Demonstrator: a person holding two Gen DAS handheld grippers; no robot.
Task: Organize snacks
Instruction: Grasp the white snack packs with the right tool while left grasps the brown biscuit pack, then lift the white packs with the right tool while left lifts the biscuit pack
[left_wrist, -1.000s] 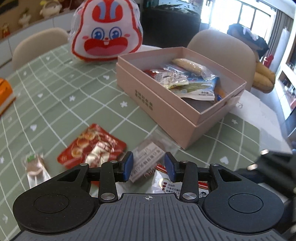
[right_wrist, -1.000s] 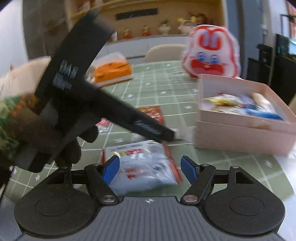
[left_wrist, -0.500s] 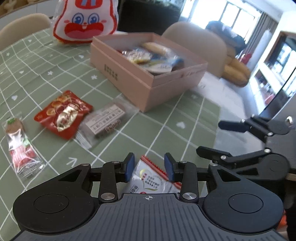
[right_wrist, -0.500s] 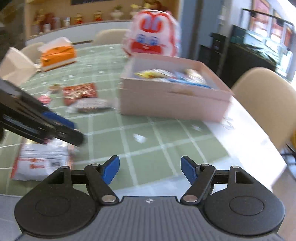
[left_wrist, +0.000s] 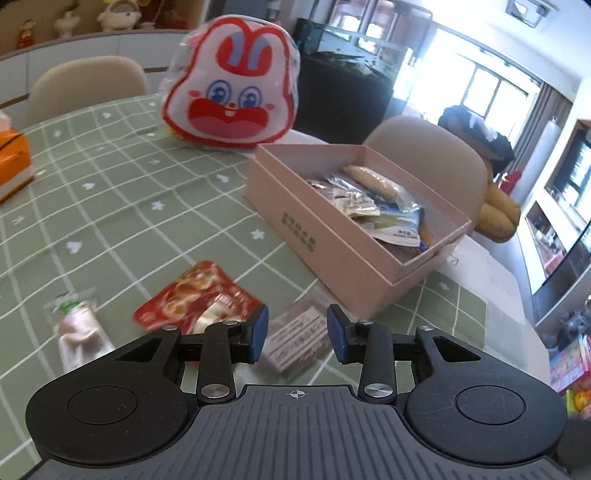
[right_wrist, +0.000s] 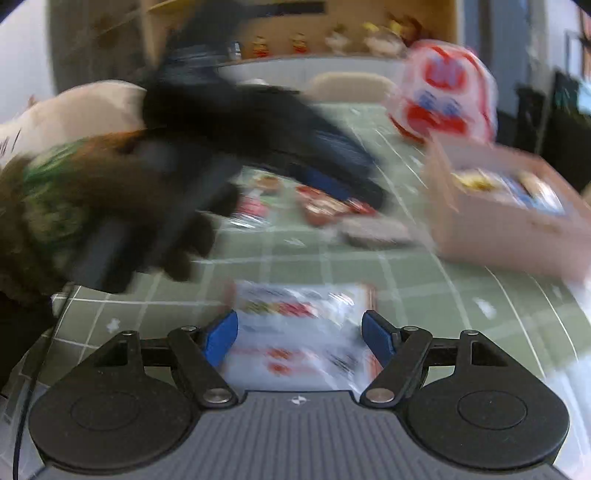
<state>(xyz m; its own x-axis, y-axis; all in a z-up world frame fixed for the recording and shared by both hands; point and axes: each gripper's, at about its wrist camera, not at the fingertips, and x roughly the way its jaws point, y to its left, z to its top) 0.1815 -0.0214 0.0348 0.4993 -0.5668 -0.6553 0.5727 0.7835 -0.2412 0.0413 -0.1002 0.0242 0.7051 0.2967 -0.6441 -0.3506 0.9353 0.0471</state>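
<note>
Beige chair (left_wrist: 424, 155), orange tissue box (left_wrist: 11, 162)

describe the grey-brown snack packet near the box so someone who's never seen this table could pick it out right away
Start at the open pink box on the green checked tablecloth. Just off its near corner lies the grey-brown packet, flat, framed between the open left tongs. Unlike the glossy red packet to its left and the pale clear-wrapped snack beyond, it is dull, rectangular and printed with rows of text.

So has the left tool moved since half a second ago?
Yes. The left tool has swung back left, off the white packet, and now frames the grey wrapped snack, with the pink box ahead to its right.
</note>
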